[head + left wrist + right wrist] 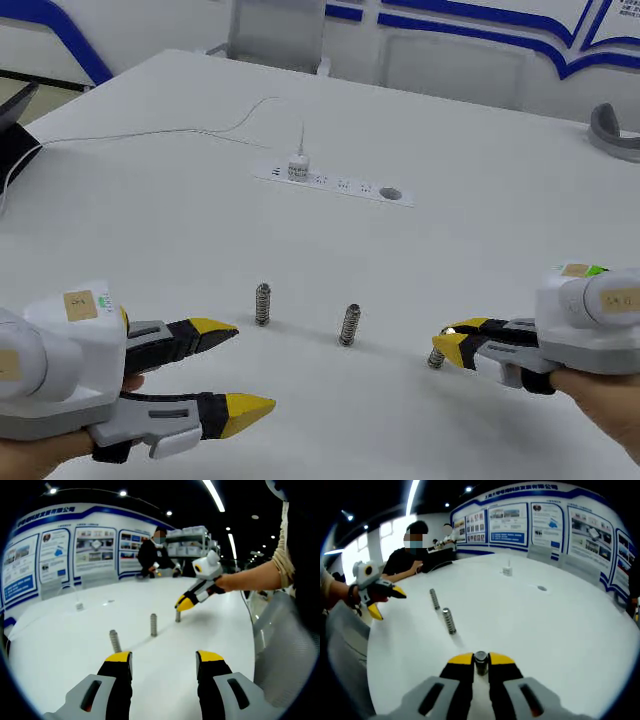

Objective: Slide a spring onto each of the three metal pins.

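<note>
Right hand-held gripper [481,660] pinches the end spring [436,358]; left hand-held gripper [253,367] gapes wide, holding nothing.

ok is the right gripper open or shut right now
Shut. In its own view the right gripper has both yellow-tipped jaws pressed against the sides of a spring.

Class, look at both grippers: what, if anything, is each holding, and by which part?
The right gripper holds a spring by its upper end, with its jaws closed on either side. The left gripper is open and holds nothing.
</note>
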Demonstrator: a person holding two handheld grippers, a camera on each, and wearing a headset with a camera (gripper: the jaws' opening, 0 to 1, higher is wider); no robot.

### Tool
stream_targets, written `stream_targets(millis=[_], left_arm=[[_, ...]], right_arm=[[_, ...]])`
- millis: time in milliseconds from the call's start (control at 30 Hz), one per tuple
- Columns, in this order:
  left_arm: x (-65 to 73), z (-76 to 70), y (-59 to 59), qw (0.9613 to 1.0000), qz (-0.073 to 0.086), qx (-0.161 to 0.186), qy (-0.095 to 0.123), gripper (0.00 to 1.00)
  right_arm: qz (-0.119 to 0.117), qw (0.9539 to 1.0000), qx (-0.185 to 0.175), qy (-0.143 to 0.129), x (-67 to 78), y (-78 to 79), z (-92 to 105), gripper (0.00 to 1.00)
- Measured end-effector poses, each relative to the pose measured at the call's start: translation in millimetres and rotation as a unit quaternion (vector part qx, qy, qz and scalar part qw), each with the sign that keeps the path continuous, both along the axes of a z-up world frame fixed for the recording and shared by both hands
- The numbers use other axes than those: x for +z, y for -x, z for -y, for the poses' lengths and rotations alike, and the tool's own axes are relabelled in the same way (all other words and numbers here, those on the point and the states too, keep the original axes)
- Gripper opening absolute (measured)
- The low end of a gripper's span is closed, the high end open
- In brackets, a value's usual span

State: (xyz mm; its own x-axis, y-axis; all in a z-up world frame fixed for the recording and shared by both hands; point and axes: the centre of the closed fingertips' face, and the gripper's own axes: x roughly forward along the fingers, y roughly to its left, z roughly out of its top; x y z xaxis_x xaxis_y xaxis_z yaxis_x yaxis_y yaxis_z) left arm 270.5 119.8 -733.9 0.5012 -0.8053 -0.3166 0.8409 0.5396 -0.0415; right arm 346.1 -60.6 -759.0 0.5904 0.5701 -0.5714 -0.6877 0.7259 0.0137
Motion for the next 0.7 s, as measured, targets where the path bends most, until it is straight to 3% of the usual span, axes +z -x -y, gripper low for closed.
stream_targets(millis=[533, 700], left_arm=[[0.2, -1.0, -0.1, 1.0, 0.001, 0.001, -0.002, 0.52], [1.0, -0.4, 0.2, 1.0, 0.002, 0.001, -0.001, 0.52]], right_arm=[[0.009, 0.9999, 0.011, 0.01, -1.2, -0.4, -4.5, 0.12], [0.006, 0.9998, 0.013, 0.016, -5.0, 1.6, -2.8, 0.17]])
